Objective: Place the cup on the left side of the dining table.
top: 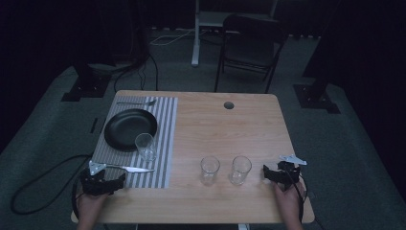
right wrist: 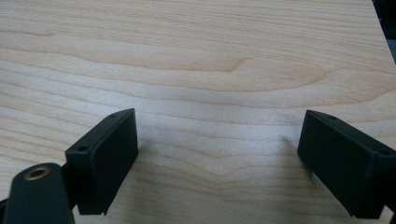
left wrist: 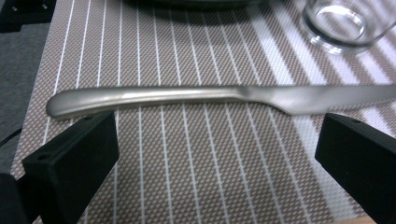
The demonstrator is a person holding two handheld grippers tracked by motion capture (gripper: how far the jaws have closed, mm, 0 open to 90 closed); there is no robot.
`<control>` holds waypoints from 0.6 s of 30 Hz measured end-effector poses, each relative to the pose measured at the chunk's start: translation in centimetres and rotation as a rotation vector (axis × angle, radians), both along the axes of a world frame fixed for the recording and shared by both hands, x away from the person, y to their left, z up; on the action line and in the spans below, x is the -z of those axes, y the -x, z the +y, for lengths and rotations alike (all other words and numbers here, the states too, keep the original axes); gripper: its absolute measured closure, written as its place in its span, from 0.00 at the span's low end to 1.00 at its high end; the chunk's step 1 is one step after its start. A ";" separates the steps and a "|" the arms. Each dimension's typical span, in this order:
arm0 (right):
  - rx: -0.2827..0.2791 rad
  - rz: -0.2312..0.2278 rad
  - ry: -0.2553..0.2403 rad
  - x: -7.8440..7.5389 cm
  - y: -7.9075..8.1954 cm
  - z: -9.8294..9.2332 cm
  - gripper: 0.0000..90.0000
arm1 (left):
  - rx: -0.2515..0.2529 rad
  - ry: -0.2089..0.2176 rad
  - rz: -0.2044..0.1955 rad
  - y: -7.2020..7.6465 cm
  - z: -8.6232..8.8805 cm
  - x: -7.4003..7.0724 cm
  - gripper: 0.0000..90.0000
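The knife lies flat on the striped mat, just ahead of the left claw, whose jaws stand wide apart and hold nothing. Its long axis runs crosswise to the claw's line of reach: in the left gripper view the rounded handle end sits just beyond the left jaw and the blade runs off past the right jaw. The jaws thus line up along the knife rather than across it, so I judge that a grasp would call for the claw to turn about a quarter turn, or to come at the handle end, before closing. The claw is near the knife but not touching it.

Beyond the knife, farther from the left claw, stand a glass and the dark plate, both on the mat.

The right claw is well off to the other side, jaws also apart and empty over bare tabletop, with two more glasses between it and the mat. The left hand is clearly the nearer one.
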State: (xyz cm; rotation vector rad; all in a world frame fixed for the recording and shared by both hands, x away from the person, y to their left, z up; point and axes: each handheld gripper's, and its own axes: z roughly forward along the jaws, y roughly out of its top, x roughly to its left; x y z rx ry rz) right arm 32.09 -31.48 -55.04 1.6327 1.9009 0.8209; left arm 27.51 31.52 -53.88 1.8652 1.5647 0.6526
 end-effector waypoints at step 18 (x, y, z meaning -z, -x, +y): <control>0.000 0.000 0.000 0.0 0.0 0.0 0.13 | -0.060 0.005 0.035 0.0 0.8 0.7 0.00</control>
